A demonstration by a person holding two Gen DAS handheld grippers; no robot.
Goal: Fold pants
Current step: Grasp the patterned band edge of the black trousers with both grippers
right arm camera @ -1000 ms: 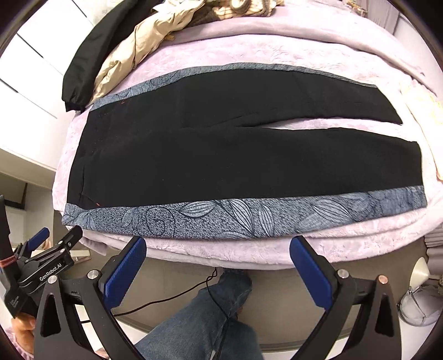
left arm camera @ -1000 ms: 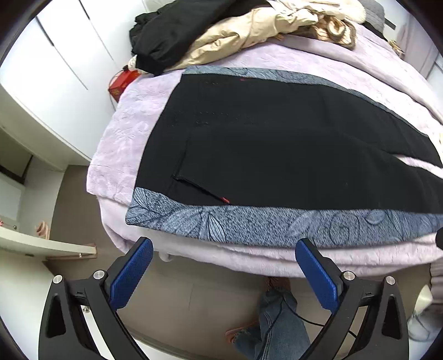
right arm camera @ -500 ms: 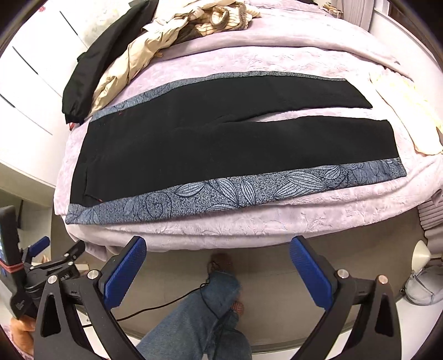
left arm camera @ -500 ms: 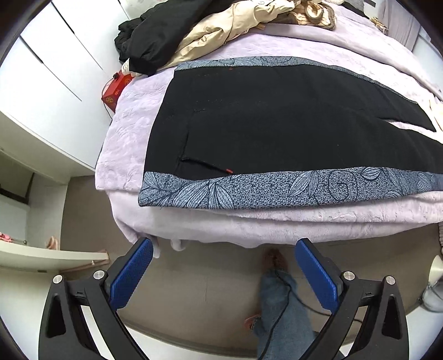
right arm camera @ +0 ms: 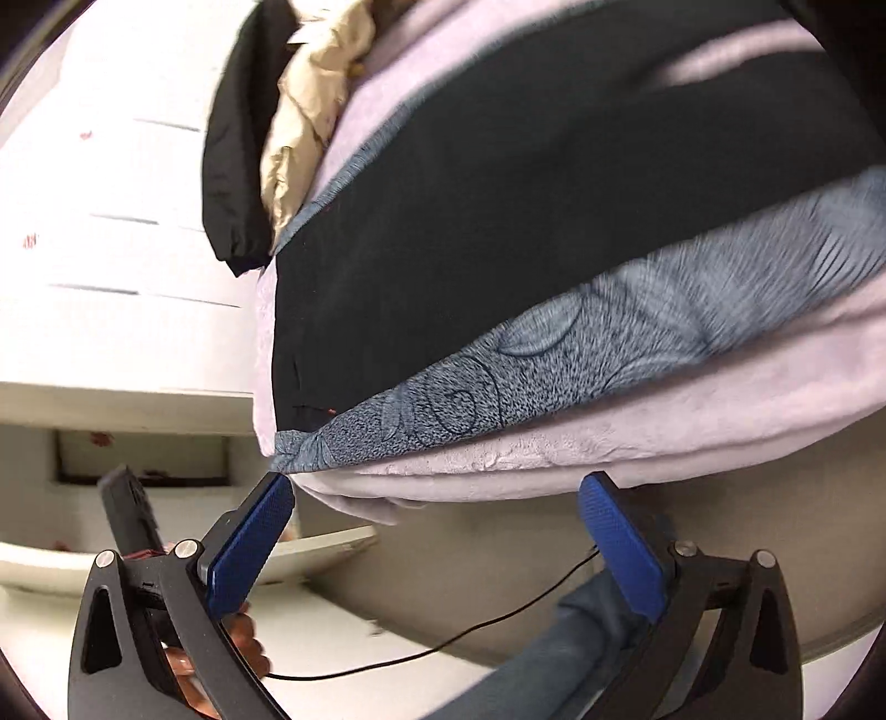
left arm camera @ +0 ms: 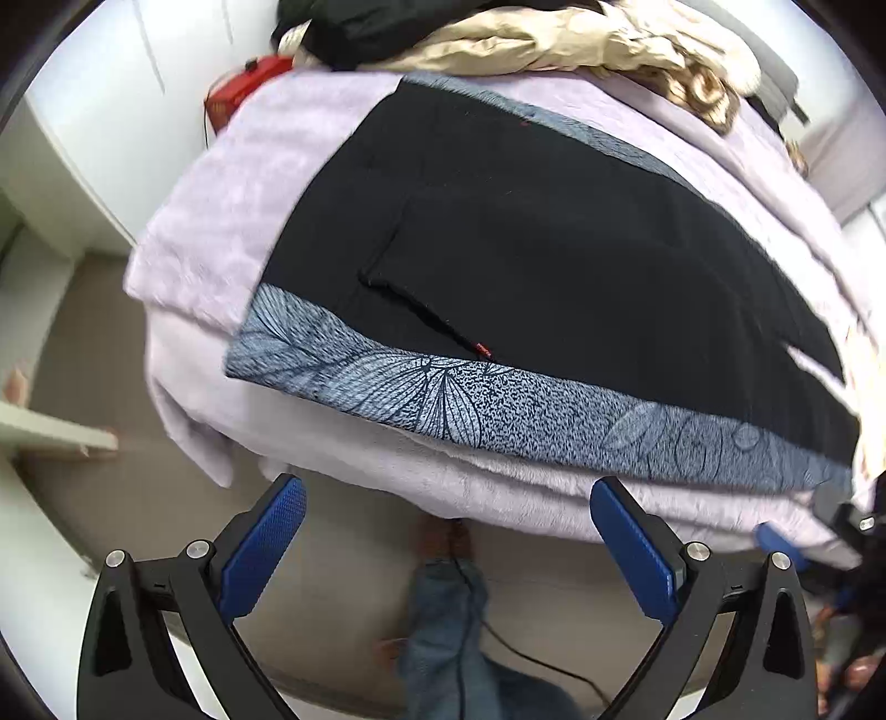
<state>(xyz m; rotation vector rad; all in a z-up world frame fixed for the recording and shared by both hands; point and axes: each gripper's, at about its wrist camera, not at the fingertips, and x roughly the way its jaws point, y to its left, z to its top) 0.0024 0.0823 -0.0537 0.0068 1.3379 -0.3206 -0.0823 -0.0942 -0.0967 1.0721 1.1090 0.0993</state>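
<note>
Both our tools gape wide at the bed's edge, the pants spread flat above them.

We hold the left tool (left arm camera: 446,545) and the right tool (right arm camera: 434,545) with jaws apart and gripping nothing, both just below the near edge of the bed (left arm camera: 498,487). The black pants (left arm camera: 554,232) lie flat on the bed's lilac cover, their grey leaf-print side stripe (left arm camera: 498,410) running along that near edge. At the bed's far side sits a pile of clothes (left arm camera: 526,33), and beside it a red box (left arm camera: 238,91).
</note>
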